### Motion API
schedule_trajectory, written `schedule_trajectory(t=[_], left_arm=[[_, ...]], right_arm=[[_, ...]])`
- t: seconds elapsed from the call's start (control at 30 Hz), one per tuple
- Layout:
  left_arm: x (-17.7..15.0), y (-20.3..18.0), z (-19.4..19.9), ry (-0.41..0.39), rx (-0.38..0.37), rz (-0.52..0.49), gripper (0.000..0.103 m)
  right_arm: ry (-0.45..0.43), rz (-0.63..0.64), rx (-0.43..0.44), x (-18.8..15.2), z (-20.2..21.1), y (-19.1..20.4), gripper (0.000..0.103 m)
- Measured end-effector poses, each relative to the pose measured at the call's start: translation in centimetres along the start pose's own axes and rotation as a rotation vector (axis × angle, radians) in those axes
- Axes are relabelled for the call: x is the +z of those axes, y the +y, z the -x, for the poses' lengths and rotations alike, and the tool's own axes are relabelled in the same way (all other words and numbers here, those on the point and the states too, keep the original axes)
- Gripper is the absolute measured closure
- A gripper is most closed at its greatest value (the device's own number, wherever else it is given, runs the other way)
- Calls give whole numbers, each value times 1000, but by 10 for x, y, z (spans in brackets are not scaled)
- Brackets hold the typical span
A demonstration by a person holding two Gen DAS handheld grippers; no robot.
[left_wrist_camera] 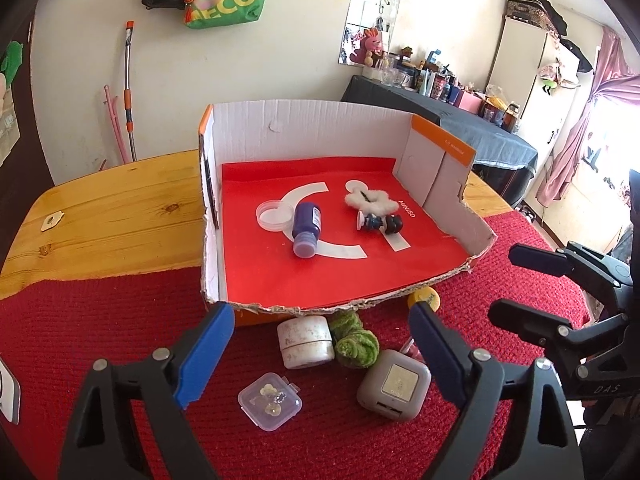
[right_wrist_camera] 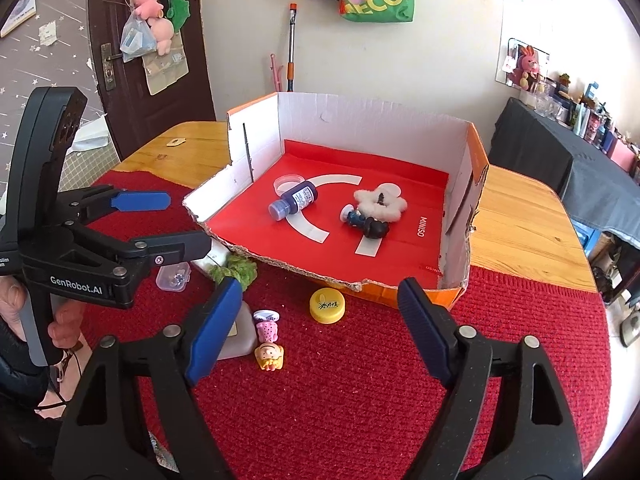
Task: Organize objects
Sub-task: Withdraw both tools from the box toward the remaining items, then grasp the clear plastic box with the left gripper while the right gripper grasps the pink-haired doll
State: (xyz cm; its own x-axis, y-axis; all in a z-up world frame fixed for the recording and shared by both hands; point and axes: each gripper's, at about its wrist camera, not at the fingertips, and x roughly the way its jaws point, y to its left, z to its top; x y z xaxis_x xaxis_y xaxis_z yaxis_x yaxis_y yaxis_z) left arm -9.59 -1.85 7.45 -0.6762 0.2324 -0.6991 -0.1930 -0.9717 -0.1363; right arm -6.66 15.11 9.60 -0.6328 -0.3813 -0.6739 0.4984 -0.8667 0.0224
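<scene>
An open cardboard box (left_wrist_camera: 312, 128) (right_wrist_camera: 360, 116) with a red liner holds a blue bottle (left_wrist_camera: 306, 229) (right_wrist_camera: 294, 200), a clear lid (left_wrist_camera: 274, 213), a white fluffy piece (left_wrist_camera: 370, 201) (right_wrist_camera: 380, 202) and a dark figurine (left_wrist_camera: 380, 224) (right_wrist_camera: 366, 224). In front of it on the red mat lie a white jar (left_wrist_camera: 305, 342), a green fuzzy item (left_wrist_camera: 354, 338) (right_wrist_camera: 236, 270), a clear small case (left_wrist_camera: 270, 400) (right_wrist_camera: 173, 276), a grey cube (left_wrist_camera: 394, 386), a yellow cap (right_wrist_camera: 327, 305) (left_wrist_camera: 424, 298) and a pink doll (right_wrist_camera: 269, 344). My left gripper (left_wrist_camera: 320, 356) is open above the jar. My right gripper (right_wrist_camera: 316, 332) is open near the doll.
A wooden table (left_wrist_camera: 112, 216) (right_wrist_camera: 520, 224) carries the red mat (left_wrist_camera: 100, 328) (right_wrist_camera: 360, 380). A dark cluttered sideboard (left_wrist_camera: 460, 120) stands at the right wall. A mop leans on the back wall (left_wrist_camera: 128, 88). A door with hanging toys (right_wrist_camera: 152, 40) is at the left.
</scene>
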Motion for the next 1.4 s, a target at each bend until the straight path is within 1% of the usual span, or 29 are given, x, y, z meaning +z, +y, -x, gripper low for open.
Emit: schedule_trajectory(t=[0.03,0.1,0.33,0.4,0.5,0.6,0.83,1.0,1.17,1.4], left_arm=[[-2,0,0,3,0,-3,16],[-5,1,0,7,3,-6,22],[-20,7,-4,29,-2,3,33],[-25,10,-7,39,-3,9,37],[-32,13,-10,54,-1,19,41],[-38,19,-11,62,5,32,42],[-44,30,-14,69,24,52,43],[-48,35,-17,81,33,53,43],[-51,36,-22,98,35,50,43],[-51,30,-25,100,40,30,43]], right_arm=[[3,-2,4,-1,0,0,33],[8,-7,12,-5,-2,1,41],[46,-16,38,-21,-11,5,44],[64,-17,47,-27,-15,7,47],[87,-21,56,-35,-21,10,47],[106,-22,62,-41,-25,12,50],[134,-16,66,-48,-34,16,52],[154,-11,62,-51,-42,17,56],[161,-8,55,-53,-47,16,56],[158,5,40,-51,-52,17,56]])
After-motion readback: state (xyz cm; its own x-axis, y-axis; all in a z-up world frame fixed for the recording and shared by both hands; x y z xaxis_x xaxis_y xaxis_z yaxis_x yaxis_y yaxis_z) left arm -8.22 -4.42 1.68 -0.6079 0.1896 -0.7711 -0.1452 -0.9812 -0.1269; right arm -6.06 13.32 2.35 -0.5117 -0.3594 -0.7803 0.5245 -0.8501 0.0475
